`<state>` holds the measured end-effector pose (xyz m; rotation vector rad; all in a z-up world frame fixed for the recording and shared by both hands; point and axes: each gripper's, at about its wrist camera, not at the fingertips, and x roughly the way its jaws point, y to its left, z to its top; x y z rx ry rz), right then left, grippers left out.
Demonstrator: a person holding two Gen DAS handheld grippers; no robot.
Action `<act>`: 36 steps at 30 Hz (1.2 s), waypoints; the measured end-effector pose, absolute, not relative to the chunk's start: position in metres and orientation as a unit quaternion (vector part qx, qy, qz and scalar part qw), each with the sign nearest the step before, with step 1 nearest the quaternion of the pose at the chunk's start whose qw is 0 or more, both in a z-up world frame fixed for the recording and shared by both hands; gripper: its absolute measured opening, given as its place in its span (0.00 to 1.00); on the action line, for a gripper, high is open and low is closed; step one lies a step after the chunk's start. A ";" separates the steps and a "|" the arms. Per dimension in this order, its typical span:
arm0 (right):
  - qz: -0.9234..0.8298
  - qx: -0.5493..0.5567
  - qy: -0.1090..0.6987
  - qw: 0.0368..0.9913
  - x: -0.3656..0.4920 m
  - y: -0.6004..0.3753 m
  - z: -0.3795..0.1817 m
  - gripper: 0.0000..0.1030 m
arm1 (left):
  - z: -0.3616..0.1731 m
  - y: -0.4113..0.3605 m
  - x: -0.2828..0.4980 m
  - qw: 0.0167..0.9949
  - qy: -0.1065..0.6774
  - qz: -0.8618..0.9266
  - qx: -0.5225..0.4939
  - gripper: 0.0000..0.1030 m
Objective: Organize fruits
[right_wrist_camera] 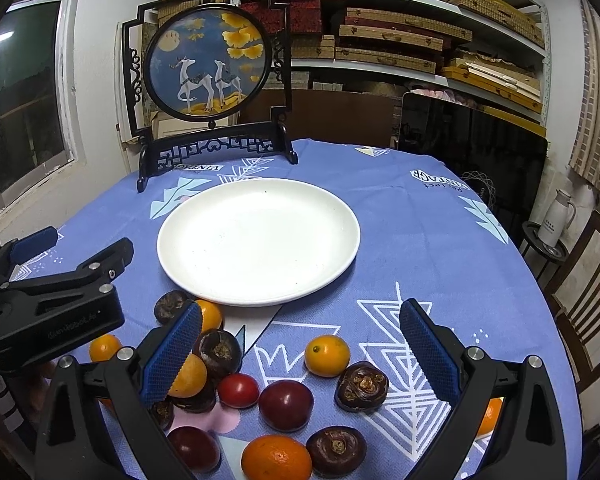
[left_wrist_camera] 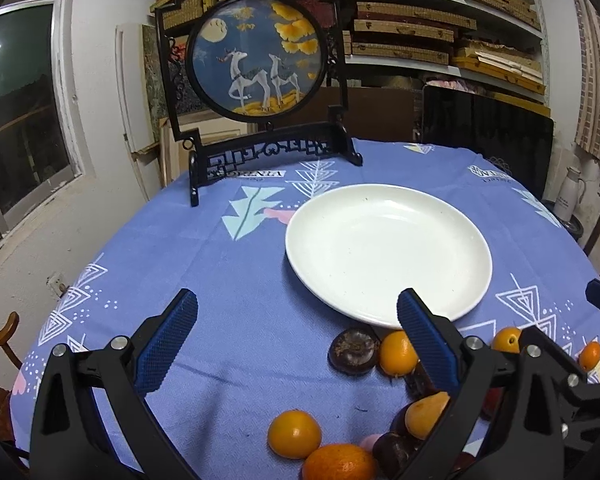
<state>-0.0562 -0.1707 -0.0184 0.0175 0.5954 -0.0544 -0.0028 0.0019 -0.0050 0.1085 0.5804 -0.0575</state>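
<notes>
Knurled blue tongs agape | glossy round fruits | smooth white plate

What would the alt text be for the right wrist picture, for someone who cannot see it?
An open claw hangs over scattered oranges, dark water chestnuts and a red tomato on a blue patterned tablecloth, with an empty white plate just beyond. The other claw enters from the left, and a deer-painted round screen stands behind.

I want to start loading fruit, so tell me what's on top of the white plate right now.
Nothing is on the white plate; its whole surface shows bare in both views. The fruits, like one orange, lie on the tablecloth beside it. What's under the plate is covered.
</notes>
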 end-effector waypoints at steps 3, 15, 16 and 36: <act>-0.027 0.008 0.293 0.956 -0.057 -0.171 -0.019 0.97 | -0.007 0.002 -0.002 0.955 0.290 -0.031 0.054 0.95; -0.029 0.002 0.289 0.957 -0.059 -0.172 -0.020 0.97 | -0.007 -0.005 -0.002 0.950 0.303 -0.048 0.054 0.95; -0.029 0.003 0.289 0.957 -0.059 -0.173 -0.020 0.97 | -0.007 -0.005 -0.001 0.950 0.303 -0.047 0.054 0.95; -0.029 0.003 0.296 0.955 -0.059 -0.172 -0.025 0.97 | -0.009 0.003 -0.002 0.948 0.310 -0.047 0.050 0.95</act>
